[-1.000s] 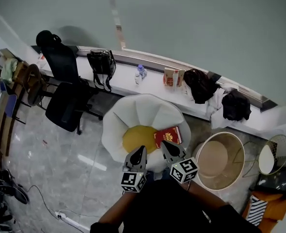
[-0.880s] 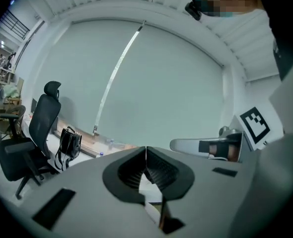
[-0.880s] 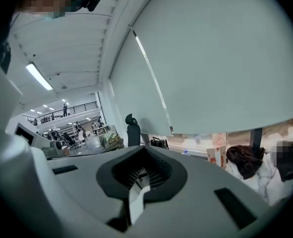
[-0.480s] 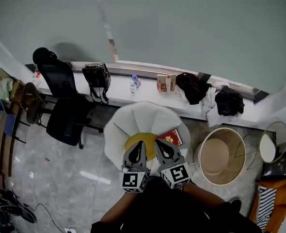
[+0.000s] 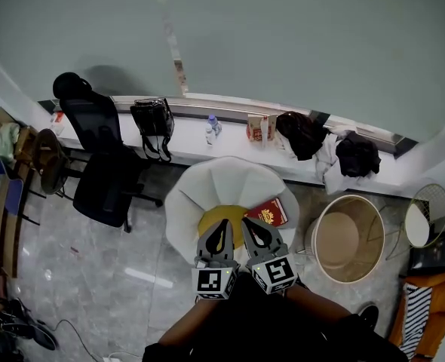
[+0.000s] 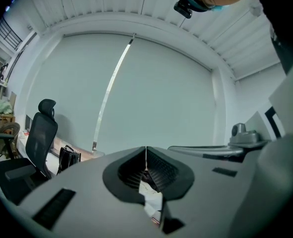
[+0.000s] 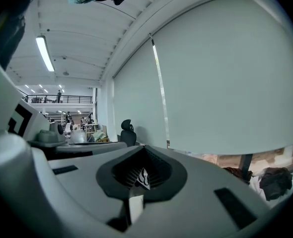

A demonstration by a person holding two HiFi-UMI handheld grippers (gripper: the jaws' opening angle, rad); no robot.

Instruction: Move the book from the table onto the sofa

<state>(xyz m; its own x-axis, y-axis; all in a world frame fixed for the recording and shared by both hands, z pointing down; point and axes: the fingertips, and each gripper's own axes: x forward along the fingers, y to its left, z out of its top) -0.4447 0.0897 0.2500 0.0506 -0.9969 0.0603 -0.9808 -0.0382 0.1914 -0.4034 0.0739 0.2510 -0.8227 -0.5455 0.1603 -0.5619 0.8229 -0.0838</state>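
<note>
Below the pale window blind [image 5: 283, 36], a long white counter [image 5: 188, 138] runs along the wall, carrying bags, a bottle and a carton. In front of it stands the round white sofa [image 5: 207, 187], with a black office chair [image 5: 105, 176] to its left and a low round counter [image 5: 343, 240], bare on top, to its right. A yellow cushion [image 5: 216, 221] fills the middle of the sofa seat. The red book [image 5: 270, 212] lies flat just beside it, close to the seat's right edge, so the move looks done. The left hand-held gripper [image 5: 221, 228] and the right hand-held gripper [image 5: 249, 227] hover side by side over the seat's near edge, each with its jaws pressed together on nothing. The likely trouble is the book's place: so near the edge of soft, curved padding, it could slide off toward the floor. A careless sweep of the right hand-held gripper, which hangs closest, could also knock it off.
</note>
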